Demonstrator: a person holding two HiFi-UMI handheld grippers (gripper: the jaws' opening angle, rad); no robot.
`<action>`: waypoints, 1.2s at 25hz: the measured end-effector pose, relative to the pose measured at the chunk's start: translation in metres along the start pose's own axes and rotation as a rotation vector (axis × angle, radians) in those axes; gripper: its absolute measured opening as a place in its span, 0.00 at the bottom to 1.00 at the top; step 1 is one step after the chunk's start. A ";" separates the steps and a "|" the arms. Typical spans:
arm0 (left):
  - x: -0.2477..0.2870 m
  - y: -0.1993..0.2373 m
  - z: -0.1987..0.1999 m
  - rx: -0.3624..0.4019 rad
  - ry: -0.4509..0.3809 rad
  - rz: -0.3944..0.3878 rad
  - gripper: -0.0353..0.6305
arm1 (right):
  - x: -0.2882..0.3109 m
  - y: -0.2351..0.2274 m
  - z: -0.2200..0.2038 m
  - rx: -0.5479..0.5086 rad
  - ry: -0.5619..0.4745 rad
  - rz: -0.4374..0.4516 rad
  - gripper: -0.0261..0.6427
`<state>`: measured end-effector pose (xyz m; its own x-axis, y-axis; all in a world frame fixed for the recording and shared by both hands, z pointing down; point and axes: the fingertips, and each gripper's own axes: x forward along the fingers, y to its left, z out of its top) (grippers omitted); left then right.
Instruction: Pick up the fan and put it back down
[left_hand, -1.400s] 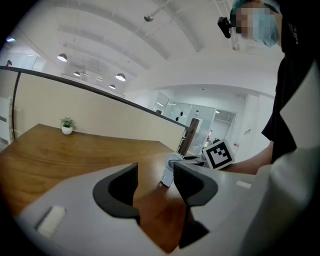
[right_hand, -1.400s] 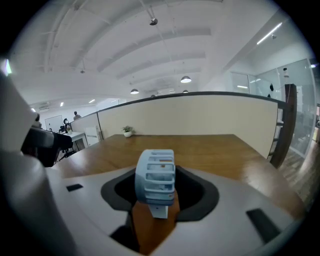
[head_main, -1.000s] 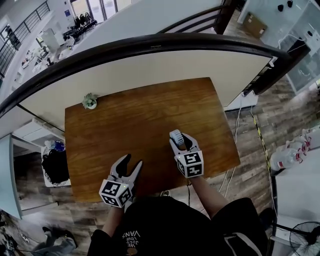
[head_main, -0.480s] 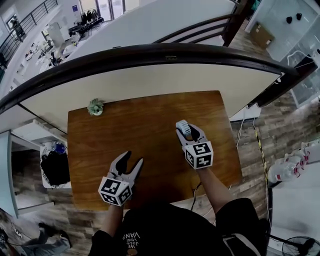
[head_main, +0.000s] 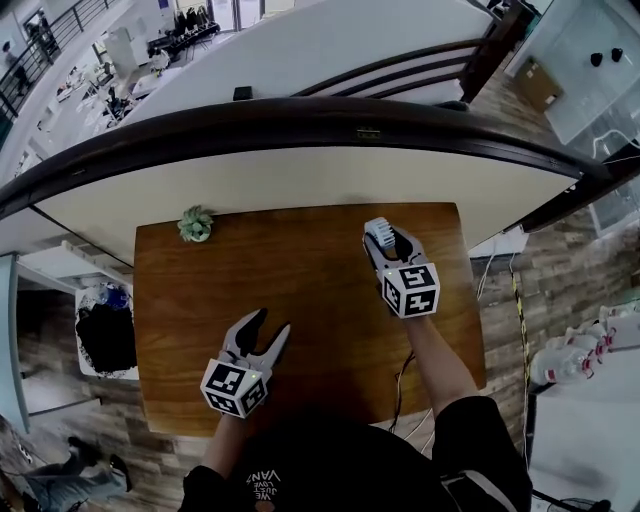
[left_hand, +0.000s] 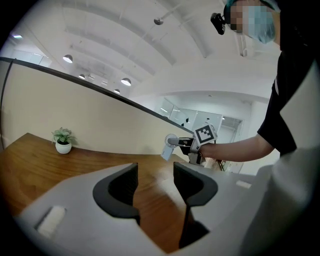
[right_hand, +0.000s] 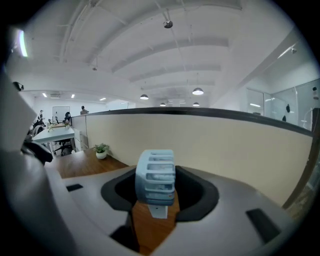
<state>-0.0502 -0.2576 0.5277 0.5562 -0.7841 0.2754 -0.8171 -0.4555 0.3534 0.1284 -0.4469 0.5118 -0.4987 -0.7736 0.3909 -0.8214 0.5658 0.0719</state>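
Presently the right gripper (head_main: 393, 245) is clamping the small pale-blue fan (right_hand: 156, 175) by its ribbed head, its jaws standing fairly wide because the fan fills the gap between them. It is holding the fan just above the tabletop (head_main: 290, 270), so the lift looks done and the setting-down looks like what remains. Nearer the person and to its left, the left gripper (head_main: 268, 322) is hovering low over the wood with jaws parted on nothing, apparently idling because one gripper is managing the fan.
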 end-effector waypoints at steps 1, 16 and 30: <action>0.003 0.004 -0.001 -0.002 0.002 0.001 0.37 | 0.008 -0.003 0.001 -0.001 -0.002 -0.001 0.33; 0.039 0.058 -0.024 -0.062 0.039 0.025 0.37 | 0.104 -0.015 -0.003 0.029 -0.009 0.032 0.33; 0.044 0.093 -0.031 -0.095 0.032 0.065 0.37 | 0.133 -0.010 -0.016 0.039 0.003 0.059 0.33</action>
<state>-0.0968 -0.3207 0.6006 0.5083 -0.7962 0.3281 -0.8343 -0.3608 0.4169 0.0749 -0.5513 0.5779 -0.5455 -0.7386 0.3961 -0.8010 0.5986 0.0131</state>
